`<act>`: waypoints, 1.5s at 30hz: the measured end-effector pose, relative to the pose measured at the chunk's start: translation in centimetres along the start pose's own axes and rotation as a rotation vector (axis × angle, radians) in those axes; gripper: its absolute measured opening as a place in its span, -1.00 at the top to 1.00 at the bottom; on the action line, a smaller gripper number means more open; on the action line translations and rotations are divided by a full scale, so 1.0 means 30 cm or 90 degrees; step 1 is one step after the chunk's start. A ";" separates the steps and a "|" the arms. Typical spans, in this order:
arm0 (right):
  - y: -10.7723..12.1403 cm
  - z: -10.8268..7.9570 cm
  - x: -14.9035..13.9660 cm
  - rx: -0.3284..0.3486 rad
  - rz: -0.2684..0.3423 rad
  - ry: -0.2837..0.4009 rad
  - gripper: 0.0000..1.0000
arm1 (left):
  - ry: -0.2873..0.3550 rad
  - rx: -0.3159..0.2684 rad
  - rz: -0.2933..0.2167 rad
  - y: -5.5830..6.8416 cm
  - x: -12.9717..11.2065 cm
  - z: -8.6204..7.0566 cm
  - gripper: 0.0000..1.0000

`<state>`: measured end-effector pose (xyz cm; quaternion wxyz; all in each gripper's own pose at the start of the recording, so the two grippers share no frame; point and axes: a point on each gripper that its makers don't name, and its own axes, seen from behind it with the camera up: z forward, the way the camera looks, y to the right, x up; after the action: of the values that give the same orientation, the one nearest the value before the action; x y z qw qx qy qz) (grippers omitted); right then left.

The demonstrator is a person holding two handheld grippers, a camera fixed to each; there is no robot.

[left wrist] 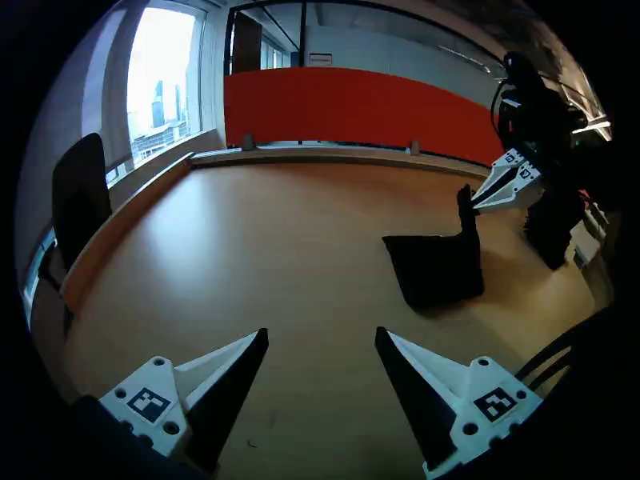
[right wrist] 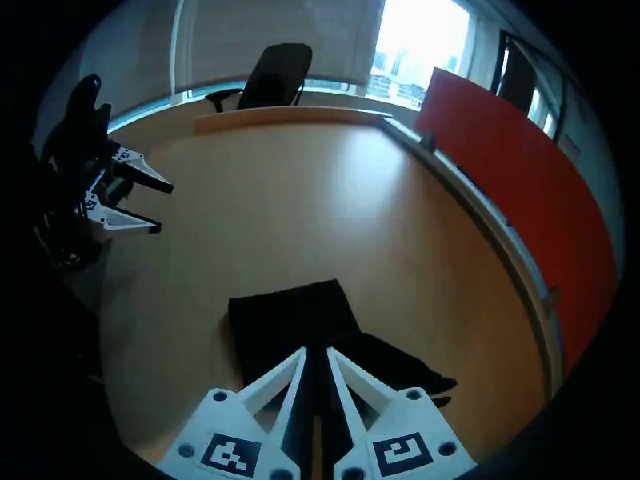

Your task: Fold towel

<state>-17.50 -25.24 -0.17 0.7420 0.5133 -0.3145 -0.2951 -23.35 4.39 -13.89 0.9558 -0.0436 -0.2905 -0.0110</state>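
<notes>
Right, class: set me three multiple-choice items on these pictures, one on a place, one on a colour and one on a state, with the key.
1. Where does the towel lie?
A on the wooden table
B on an office chair
C on the floor

2. What colour is the partition behind the table?
A blue
B red
C green

3. How is the left gripper?
A shut on the towel
B open, holding nothing
C shut and empty

Key:
1. A, the dark cloth rests on the tabletop.
2. B, the panel is plainly red.
3. B, its fingers stand wide apart over bare wood.
</notes>
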 end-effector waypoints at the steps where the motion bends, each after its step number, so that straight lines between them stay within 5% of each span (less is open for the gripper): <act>1: -0.012 0.014 0.007 0.007 -0.004 -0.001 0.96 | 0.000 0.001 -0.001 -0.003 -0.001 -0.002 -0.99; 11: -0.158 0.202 -0.003 0.086 -0.034 -0.035 0.96 | -0.002 0.016 -0.010 -0.022 -0.009 -0.013 -0.99; 27: -0.190 0.237 -0.033 0.107 -0.031 -0.047 0.77 | -0.009 0.021 -0.012 -0.022 -0.027 -0.014 -0.99; 31: -0.192 0.241 -0.044 0.109 -0.027 -0.050 0.35 | -0.010 0.022 -0.012 -0.024 -0.026 -0.014 -0.99; 35: -0.190 0.239 -0.055 0.106 -0.024 -0.053 -0.32 | -0.010 0.023 -0.013 -0.026 -0.025 -0.013 -0.99; 41: -0.185 0.226 -0.072 0.095 -0.014 -0.055 -0.59 | -0.008 0.025 -0.014 -0.026 -0.021 -0.011 -0.99; 45: -0.182 0.212 -0.084 0.086 0.000 -0.054 -0.59 | -0.007 0.025 -0.014 -0.026 -0.015 -0.009 -0.99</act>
<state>-24.60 -28.63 -4.00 0.6915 0.5494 -0.3649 -0.2947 -23.62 3.58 -14.29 0.9548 -0.0220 -0.2961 -0.0154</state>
